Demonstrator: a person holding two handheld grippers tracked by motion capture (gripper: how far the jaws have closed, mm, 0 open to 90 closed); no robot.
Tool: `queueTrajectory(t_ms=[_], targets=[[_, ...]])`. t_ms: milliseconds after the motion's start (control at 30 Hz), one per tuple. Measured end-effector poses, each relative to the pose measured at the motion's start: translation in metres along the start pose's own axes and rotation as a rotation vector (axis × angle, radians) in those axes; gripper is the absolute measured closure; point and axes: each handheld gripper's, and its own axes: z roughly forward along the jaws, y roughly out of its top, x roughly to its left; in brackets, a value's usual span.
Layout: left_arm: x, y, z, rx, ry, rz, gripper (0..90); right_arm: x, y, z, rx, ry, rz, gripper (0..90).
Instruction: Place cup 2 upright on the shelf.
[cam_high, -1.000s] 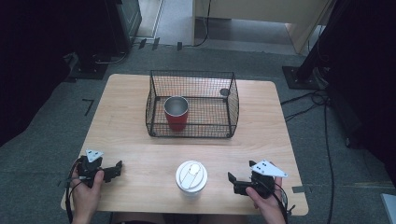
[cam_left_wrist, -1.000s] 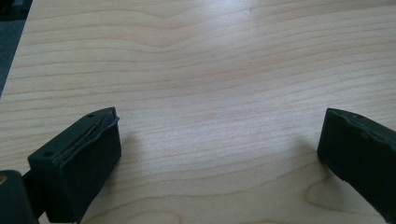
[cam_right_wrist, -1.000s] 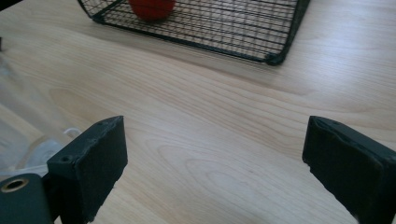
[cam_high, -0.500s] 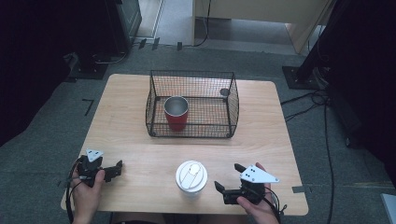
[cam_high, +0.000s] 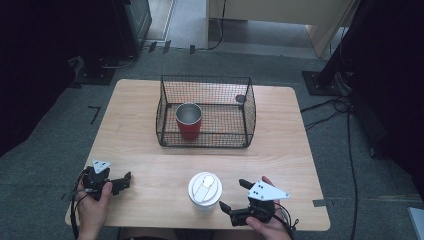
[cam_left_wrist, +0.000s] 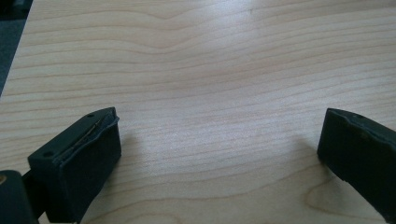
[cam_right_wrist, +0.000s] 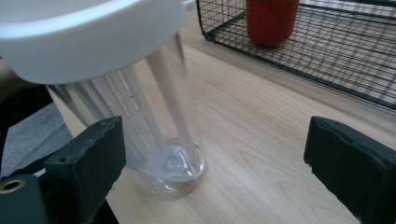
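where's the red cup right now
In the high view, the red metal cup stands upright inside the black wire basket, in its left half near the front wall, at the table's middle.

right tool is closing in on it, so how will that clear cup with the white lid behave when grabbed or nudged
The clear cup looks empty, so it is probably light and may slide on the smooth table if nudged. It is tall, narrow at the base and wider under the white lid, so a high push could tip it. Its thin ribbed wall may flex if the right tool squeezes hard.
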Motion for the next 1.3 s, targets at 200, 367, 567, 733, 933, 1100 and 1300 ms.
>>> queueTrajectory(t_ms=[200,367,567,733,933,1100,1300], targets=[[0.0,0.0,0.0,0.0,0.0,0.0,0.0,0.008,0.001,0.007,0.008,0.036,-0.006,4.5],[0.0,0.0,0.0,0.0,0.0,0.0,0.0,0.014,0.002,0.012,0.013,0.056,-0.013,3.3],[0.0,0.0,0.0,0.0,0.0,0.0,0.0,0.019,0.004,0.017,0.006,0.079,-0.016,2.8],[0.0,0.0,0.0,-0.001,0.0,-0.002,0.0,0.024,0.004,0.023,0.009,0.085,-0.02,3.6],[0.0,0.0,0.0,-0.002,0.0,-0.002,0.0,0.028,0.007,0.029,0.002,0.092,-0.02,4.6],[0.0,0.0,0.0,0.0,0.0,0.0,0.0,0.03,0.01,0.031,-0.018,0.099,-0.019,5.2],[0.0,0.0,0.0,0.0,0.0,0.0,0.0,0.034,0.015,0.039,-0.033,0.097,-0.022,6.8]])
